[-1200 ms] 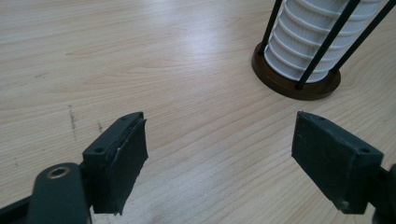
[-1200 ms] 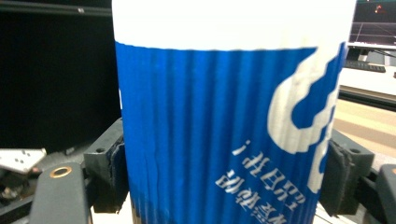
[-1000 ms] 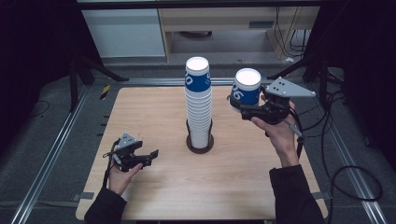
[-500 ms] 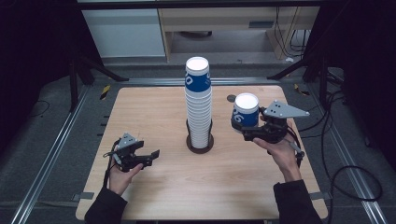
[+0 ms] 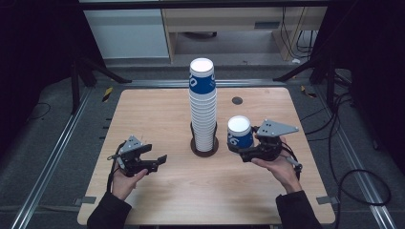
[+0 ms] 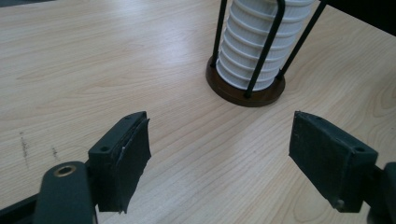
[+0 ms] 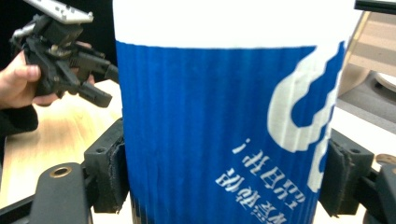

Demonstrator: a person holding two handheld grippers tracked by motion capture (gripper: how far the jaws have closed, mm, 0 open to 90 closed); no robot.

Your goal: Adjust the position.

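Observation:
A tall stack of upturned paper cups (image 5: 202, 105), blue on top and white below, stands in a dark wire holder (image 5: 204, 149) at the table's middle. My right gripper (image 5: 237, 147) is shut on one blue-and-white cup (image 5: 239, 132), held bottom up, low and just right of the holder. In the right gripper view both pads press the cup's (image 7: 224, 116) ribbed sides. My left gripper (image 5: 160, 160) hovers near the front left, open with nothing between its pads (image 6: 128, 158). It faces the stack (image 6: 254, 42) and the holder's base (image 6: 243, 95).
The wooden table (image 5: 157, 109) has a small dark hole (image 5: 237, 100) behind the stack. Metal rails (image 5: 62, 138) run along both sides, and cables (image 5: 353, 181) trail on the floor at the right. The left gripper (image 7: 100, 88) shows far off in the right gripper view.
My right hand has come down with the cup, from near the stack's top to low beside the holder. The left hand has stayed where it was.

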